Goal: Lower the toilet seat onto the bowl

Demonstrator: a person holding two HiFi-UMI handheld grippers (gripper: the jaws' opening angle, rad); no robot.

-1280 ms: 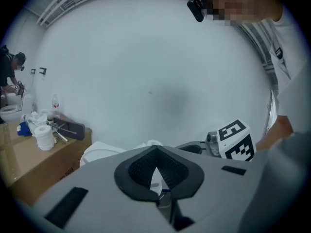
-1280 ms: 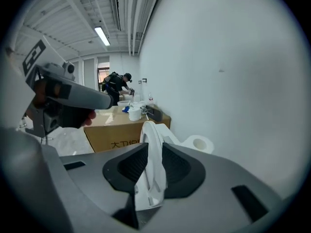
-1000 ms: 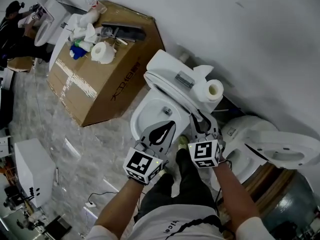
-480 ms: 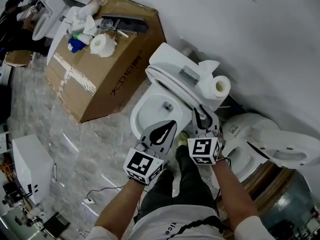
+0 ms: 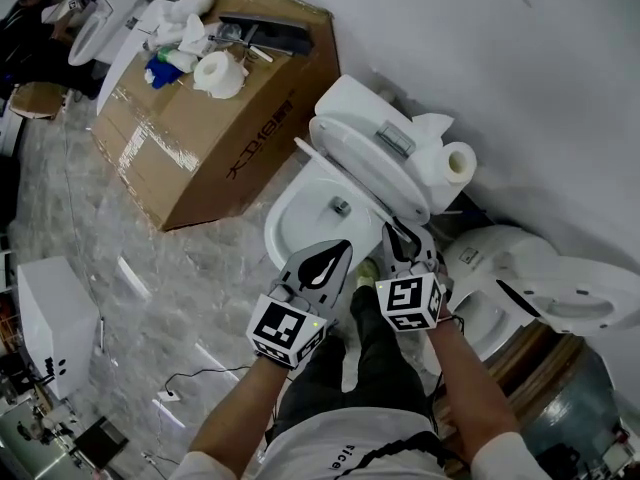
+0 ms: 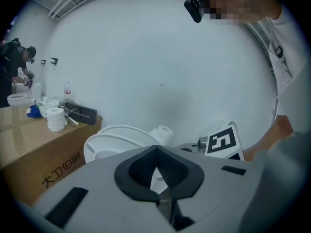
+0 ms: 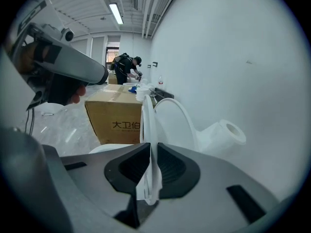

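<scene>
Toilet seat (image 7: 147, 125) stands upright above the bowl (image 5: 298, 220). Right gripper (image 7: 148, 171), jaws just closing, pinches its rim. Left gripper (image 6: 156, 160) pressed together, empty, before the bowl. Swing seat down slowly; no dropping.

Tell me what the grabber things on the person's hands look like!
Each is a grey, wedge-shaped tool, the left gripper and the right gripper, with black ribbed pads inside the jaws. Each carries a white cube printed with black square markers. The person wears short white sleeves. The right gripper's jaws have just been closing, with the toilet seat between them.
</scene>
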